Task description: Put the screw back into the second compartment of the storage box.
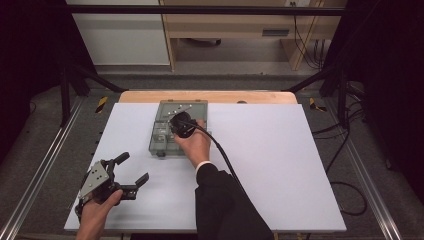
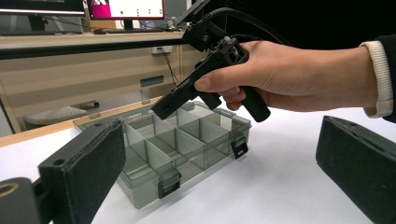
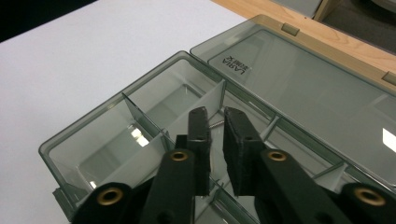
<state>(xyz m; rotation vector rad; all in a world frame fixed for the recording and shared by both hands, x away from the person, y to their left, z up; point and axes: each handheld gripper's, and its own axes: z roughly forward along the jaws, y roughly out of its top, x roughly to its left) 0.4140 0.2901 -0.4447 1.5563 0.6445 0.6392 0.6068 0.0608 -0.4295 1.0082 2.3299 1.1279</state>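
At frame centre, we keep our nearly closed, empty right gripper [image 3: 215, 116] plumb over the smoky translucent plastic compartment box [image 3: 107, 140]; left gripper [image 1: 131, 169] gapes idle.

Left gripper [image 1: 131, 171] sits low at about seven o'clock in the high view, gripped by the left hand [image 1: 98, 204], jaws spread wide and pointing toward two o'clock. In the left gripper view its fingers [image 2: 86, 168] stand far apart with nothing between them. Right hand [image 1: 195, 145], dark sleeve with a white cuff at the wrist, reaches toward twelve o'clock near the centre, tilting the right gripper [image 1: 176, 122] forward and down. In the right gripper view its fingers [image 3: 198, 140] show a narrow gap, pinching nothing.
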